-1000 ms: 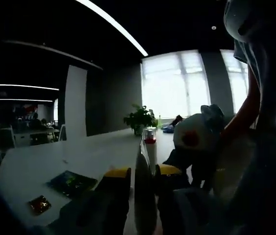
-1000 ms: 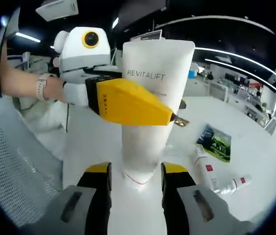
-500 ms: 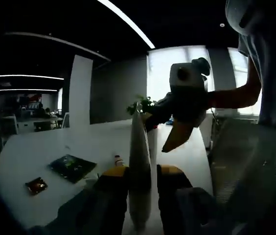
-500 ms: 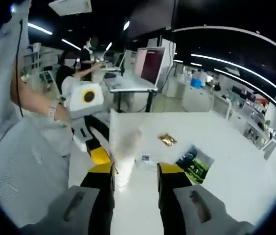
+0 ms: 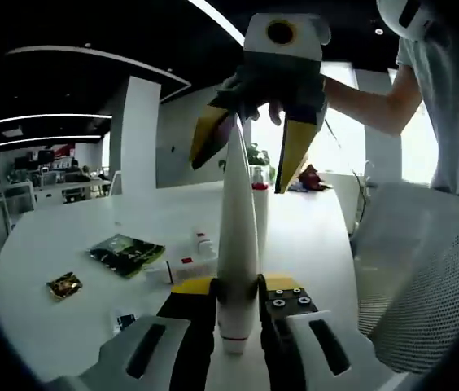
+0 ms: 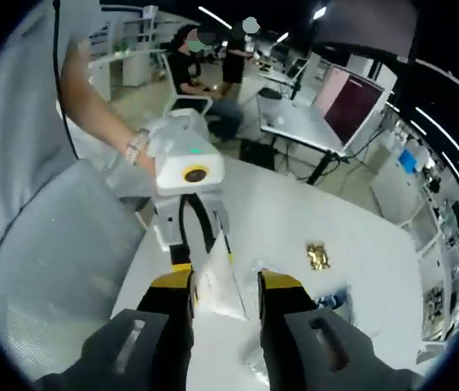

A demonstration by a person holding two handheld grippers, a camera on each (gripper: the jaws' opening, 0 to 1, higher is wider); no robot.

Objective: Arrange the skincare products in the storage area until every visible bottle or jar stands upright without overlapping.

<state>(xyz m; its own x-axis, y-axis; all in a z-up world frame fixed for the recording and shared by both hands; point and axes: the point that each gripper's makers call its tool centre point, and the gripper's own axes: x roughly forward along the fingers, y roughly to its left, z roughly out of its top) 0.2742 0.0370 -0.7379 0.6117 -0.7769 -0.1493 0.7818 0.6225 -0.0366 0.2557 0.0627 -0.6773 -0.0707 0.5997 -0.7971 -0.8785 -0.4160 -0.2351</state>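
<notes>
Gripping low, the left tongs (image 5: 238, 292) clamp the white tube (image 5: 237, 236) near its cap end, and in the left gripper view the tube stands tall at 12 o'clock from the jaws, cap down toward the bench (image 5: 67, 244). At its crimped top the right tongs (image 5: 250, 155) hang with yellow jaws spread wide either side, not pinching. At 10 o'clock a small bottle (image 5: 182, 265) lies flat, with a green packet (image 5: 125, 252) and a gold sachet (image 5: 64, 285) further out at 9. A second bottle (image 5: 259, 213) stands just behind the tube.

Risk from here: the tube is slim and top-heavy, so if the left tongs let go before the cap sits square on the bench, I'd judge it topples, likely onto that lying bottle. A nudge from a spread jaw up top could tip it too.

Over to the right gripper view: the right tongs (image 6: 225, 285) are open wide, the tube (image 6: 216, 275) between the jaws but whether touched I cannot tell. The left tongs (image 6: 200, 236) sit at 12 o'clock, closed on it. The sachet (image 6: 319, 256) lies at 2 o'clock. Closing here would squash the soft tube and twist it against the other grip.
</notes>
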